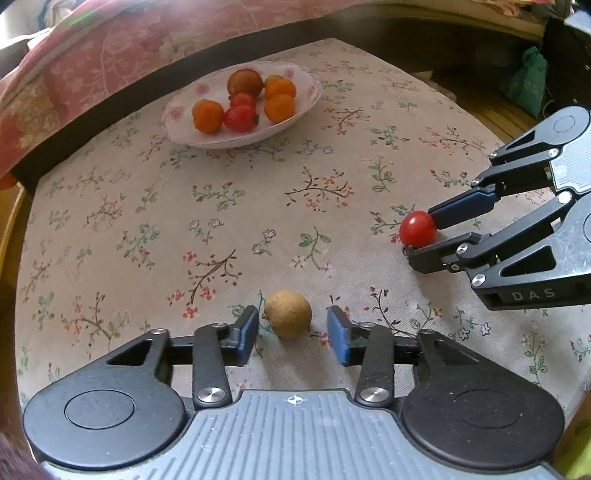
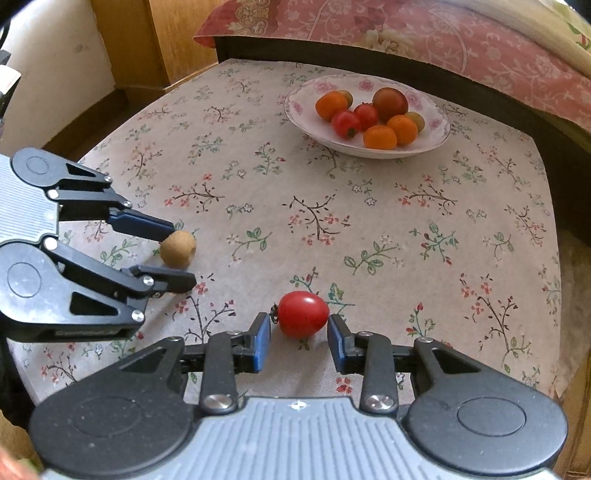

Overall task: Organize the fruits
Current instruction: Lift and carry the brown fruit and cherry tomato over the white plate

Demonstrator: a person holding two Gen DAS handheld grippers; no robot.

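A tan round fruit (image 1: pixel 288 314) (image 2: pixel 178 248) lies on the floral tablecloth between the fingers of my left gripper (image 1: pixel 291 317) (image 2: pixel 183 254), which is open with a gap on both sides. A red cherry tomato (image 2: pixel 303 314) (image 1: pixel 418 229) rests on the cloth between the tips of my right gripper (image 2: pixel 298 321) (image 1: pixel 421 236). That gripper is open but narrow: the right pad touches the tomato and the left pad stands a sliver off its stem. At the table's far side sits a white floral bowl (image 1: pixel 177 110) (image 2: pixel 439 122) holding several orange and red fruits.
A pink floral bed cover (image 2: pixel 443 33) over a dark frame runs behind the table. Wooden furniture (image 2: pixel 122 40) stands at the far left in the right wrist view. A teal bag (image 1: pixel 524 85) sits off the table's far right corner. Bare cloth (image 1: pixel 240 206) lies between grippers and bowl.
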